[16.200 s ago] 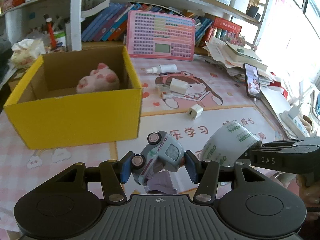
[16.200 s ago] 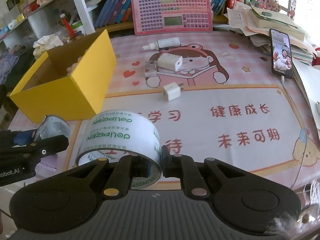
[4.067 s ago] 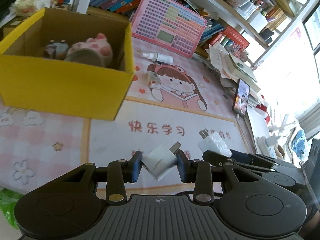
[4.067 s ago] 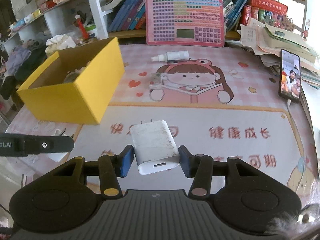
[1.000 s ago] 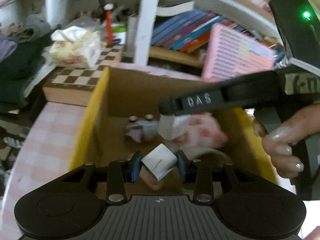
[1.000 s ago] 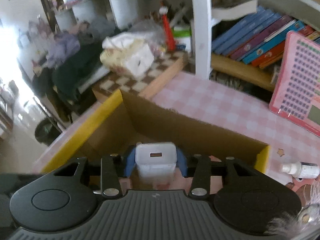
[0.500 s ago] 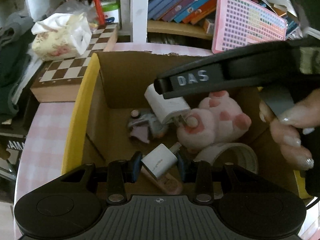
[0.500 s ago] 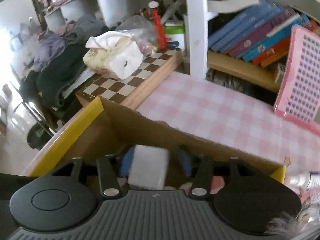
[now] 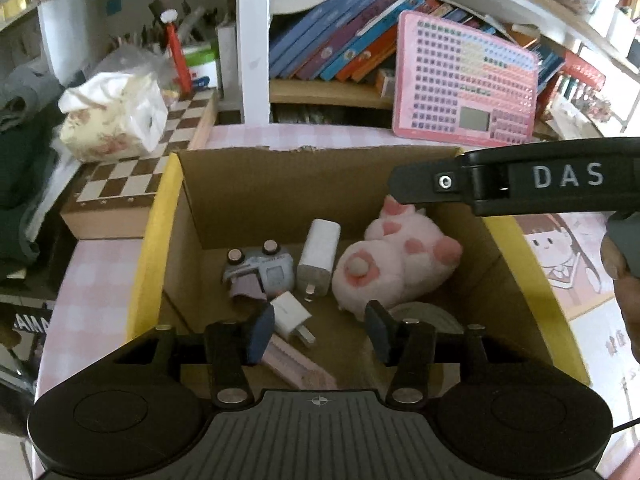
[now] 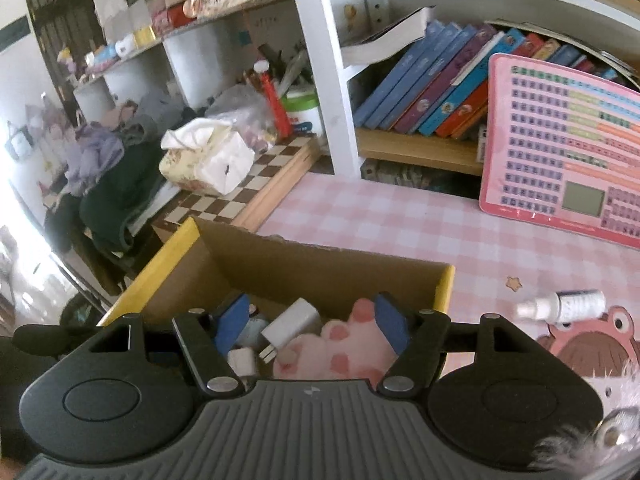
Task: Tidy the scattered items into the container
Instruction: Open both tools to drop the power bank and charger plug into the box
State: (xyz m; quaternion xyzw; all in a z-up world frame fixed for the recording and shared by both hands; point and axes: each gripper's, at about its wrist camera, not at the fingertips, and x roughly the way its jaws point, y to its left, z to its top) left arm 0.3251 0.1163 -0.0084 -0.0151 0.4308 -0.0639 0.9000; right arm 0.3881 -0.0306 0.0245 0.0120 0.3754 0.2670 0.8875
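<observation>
"DAS" on right gripper (image 9: 404, 188)

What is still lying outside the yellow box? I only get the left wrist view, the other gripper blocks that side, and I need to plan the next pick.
Observer: A small white spray bottle lies on the pink checked cover, to the right of the yellow box.
Operator: Is the right gripper free to take it?
Observer: Yes. The right gripper hangs over the box. Its jaws have just been opening and nothing is between the pads.
Operator: And what it carried?
Observer: The large white charger lies in the box below it.
</observation>
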